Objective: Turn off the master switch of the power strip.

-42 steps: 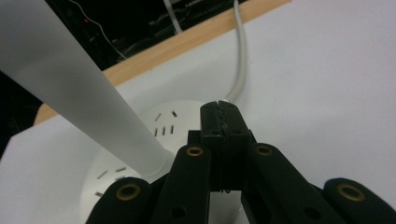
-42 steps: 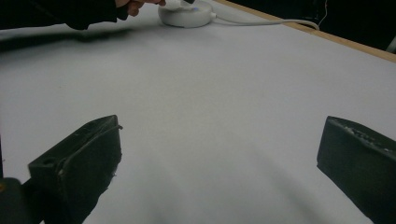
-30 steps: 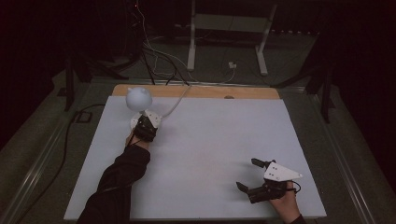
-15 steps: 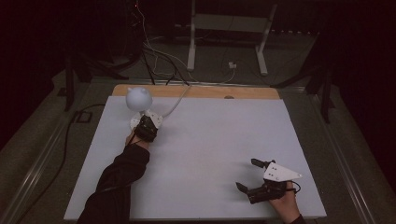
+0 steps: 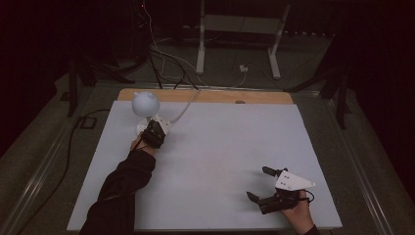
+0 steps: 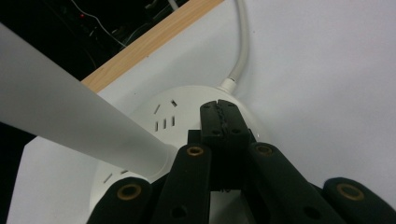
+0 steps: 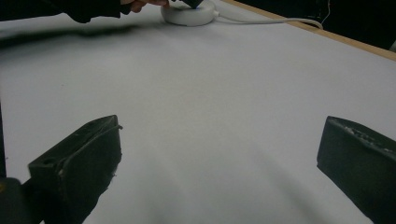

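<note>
Left gripper [image 6: 218, 122]: mine, jaws pressed together, tips down on top of the white round socket base [image 6: 187, 122]; nothing pinched between them as far as I can see.
Right gripper [image 5: 266, 185]: mine, jaws spread wide, nothing between them, low over bare table near the front right corner.
Socket base: far left of the white table [image 5: 230, 147], near the wooden back edge [image 5: 210, 96]; slot holes visible on top.
Lamp: white globe [image 5: 145, 102] above the base; pale stem [image 6: 70, 121] crosses beside my left jaws.
Cord [image 6: 241, 44]: white, leaves the base toward the back edge.
Left sleeve [image 5: 122, 188]: dark, stretched along the table's left side.
Hedge: dim high view, globe-to-base joint unclear.
</note>
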